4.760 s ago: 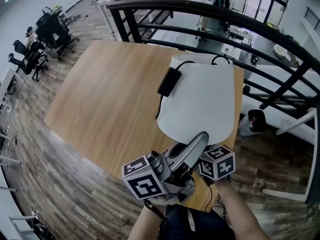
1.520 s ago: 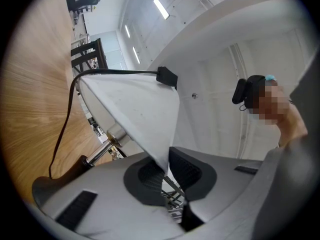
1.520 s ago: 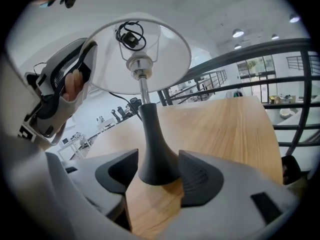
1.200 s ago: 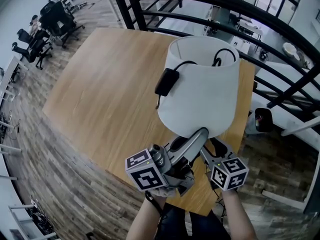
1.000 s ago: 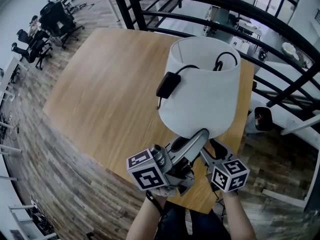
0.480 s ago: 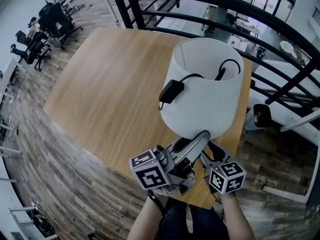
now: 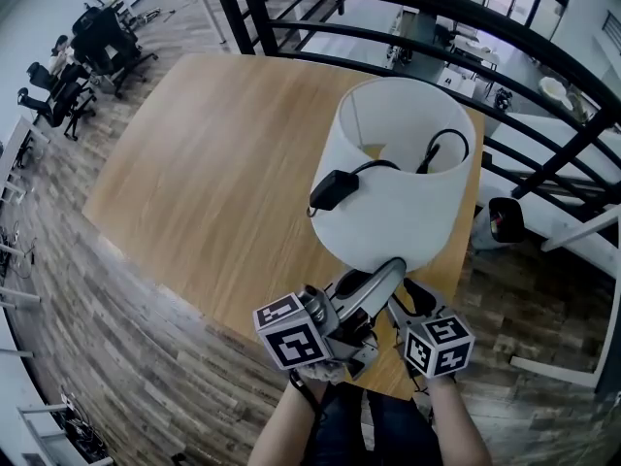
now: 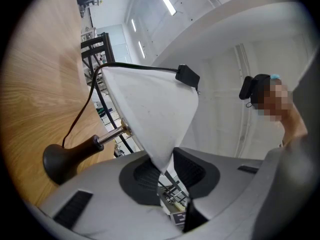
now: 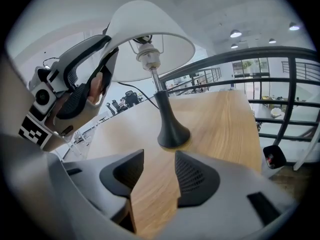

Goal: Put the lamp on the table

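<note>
The lamp (image 7: 393, 197) is standing upright on the table (image 7: 204, 163), its base (image 9: 172, 133) just ahead of my right gripper (image 9: 157, 176), whose 2 jaws are gaping empty, having just been closing slightly. My left gripper (image 8: 167, 168) is straddling the shade's lower rim (image 8: 159, 151), its jaws having just been opening and the pads not pressing, so I judge it is needing to back straight off.

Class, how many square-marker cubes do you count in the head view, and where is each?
2. One marker cube is at the wooden table's near edge, under the lampshade's left side in the picture; the other is just right of it. None seems hidden.
</note>
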Tool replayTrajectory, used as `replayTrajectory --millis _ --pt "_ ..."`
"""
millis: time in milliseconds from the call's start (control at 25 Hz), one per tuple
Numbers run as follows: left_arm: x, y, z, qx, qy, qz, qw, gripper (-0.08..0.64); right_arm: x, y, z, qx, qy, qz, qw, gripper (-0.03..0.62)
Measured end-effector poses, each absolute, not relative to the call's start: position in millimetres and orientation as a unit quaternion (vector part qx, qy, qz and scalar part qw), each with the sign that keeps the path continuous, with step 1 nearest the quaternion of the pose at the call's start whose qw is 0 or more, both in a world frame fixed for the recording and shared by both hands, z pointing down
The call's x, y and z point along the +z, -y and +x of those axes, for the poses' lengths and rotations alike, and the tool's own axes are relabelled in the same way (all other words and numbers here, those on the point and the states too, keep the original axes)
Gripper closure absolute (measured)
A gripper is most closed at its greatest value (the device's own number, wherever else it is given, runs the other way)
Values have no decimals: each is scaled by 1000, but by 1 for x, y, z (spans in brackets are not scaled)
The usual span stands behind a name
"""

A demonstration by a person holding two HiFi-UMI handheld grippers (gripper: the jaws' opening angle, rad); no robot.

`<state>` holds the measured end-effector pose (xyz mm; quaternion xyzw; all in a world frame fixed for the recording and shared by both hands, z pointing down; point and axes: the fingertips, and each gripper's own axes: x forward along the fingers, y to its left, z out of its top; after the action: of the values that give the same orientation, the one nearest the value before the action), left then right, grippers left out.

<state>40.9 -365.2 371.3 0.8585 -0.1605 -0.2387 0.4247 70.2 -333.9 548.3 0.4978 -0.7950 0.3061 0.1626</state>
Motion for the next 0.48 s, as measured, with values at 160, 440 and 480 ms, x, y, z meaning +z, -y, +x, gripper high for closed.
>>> replayTrajectory --millis 160,440,480 --pt "376 360 42 -234 161 859 426 457 552 330 70 301 794 498 174 393" --pt "382 351 40 -234 160 858 428 456 550 322 67 287 796 500 185 393" --pt "383 350 40 -235 161 857 429 456 550 321 67 284 796 500 187 394"
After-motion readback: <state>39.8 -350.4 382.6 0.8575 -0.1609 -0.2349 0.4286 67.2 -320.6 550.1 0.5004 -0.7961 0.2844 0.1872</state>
